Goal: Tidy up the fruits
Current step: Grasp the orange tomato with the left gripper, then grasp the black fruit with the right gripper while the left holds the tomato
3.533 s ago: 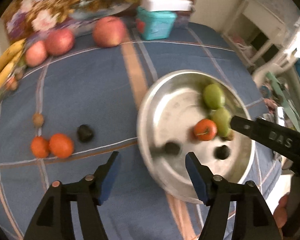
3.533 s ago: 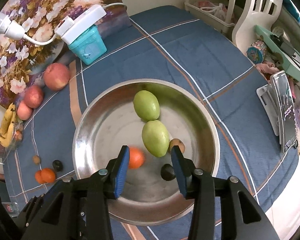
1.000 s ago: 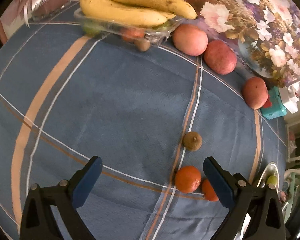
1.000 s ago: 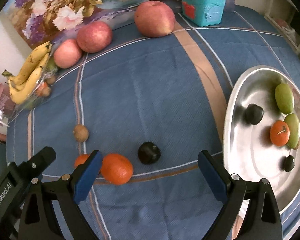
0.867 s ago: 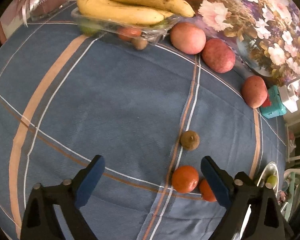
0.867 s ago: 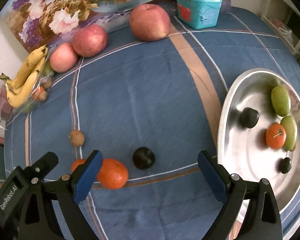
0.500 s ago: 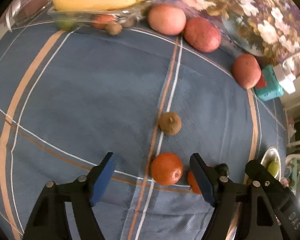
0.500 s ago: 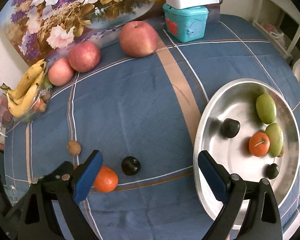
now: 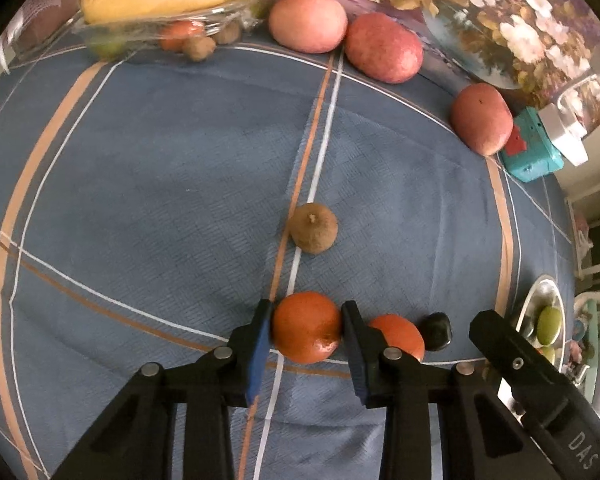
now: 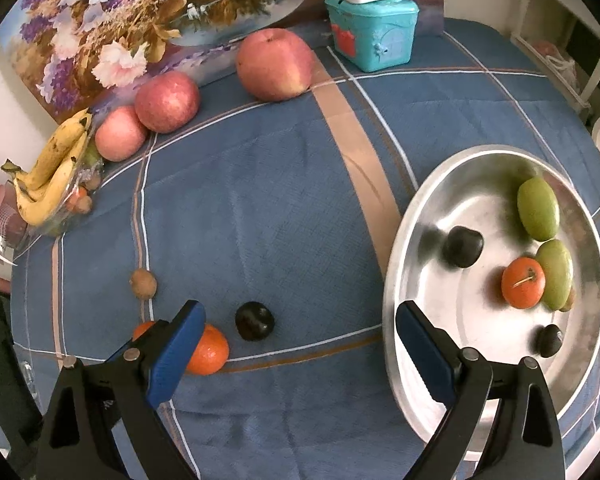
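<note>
The left hand-held gripper (image 9: pixel 306 334) has its two blue pads pressed against either side of an orange (image 9: pixel 305 327), down on the blue plaid cloth of the surface (image 9: pixel 160 168). Tight squeeze, pads touching the fruit on both flanks. Just beside it sits a second orange (image 9: pixel 400 336), partly hidden behind the right-side finger, and touching that one a small dark fruit (image 9: pixel 436 330). A brown, rough-skinned fruit (image 9: pixel 313 229) rests a little farther ahead, apart from the rest.

Over to the right hand-held gripper (image 10: pixel 298 340): spread wide, nothing between its pads, hanging above the cloth with the dark fruit showing in the gap. The metal bowl (image 10: pixel 404 248) lies on its right side, holding two green fruits (image 10: pixel 538 209), an orange-red one (image 10: pixel 523 282) and two dark ones (image 10: pixel 462 247).

Along the far edge, three apples (image 10: pixel 275 64) line up before a flower painting (image 10: pixel 140 12), with bananas (image 10: pixel 48 176) at the corner and a teal box (image 10: pixel 374 36) nearby.
</note>
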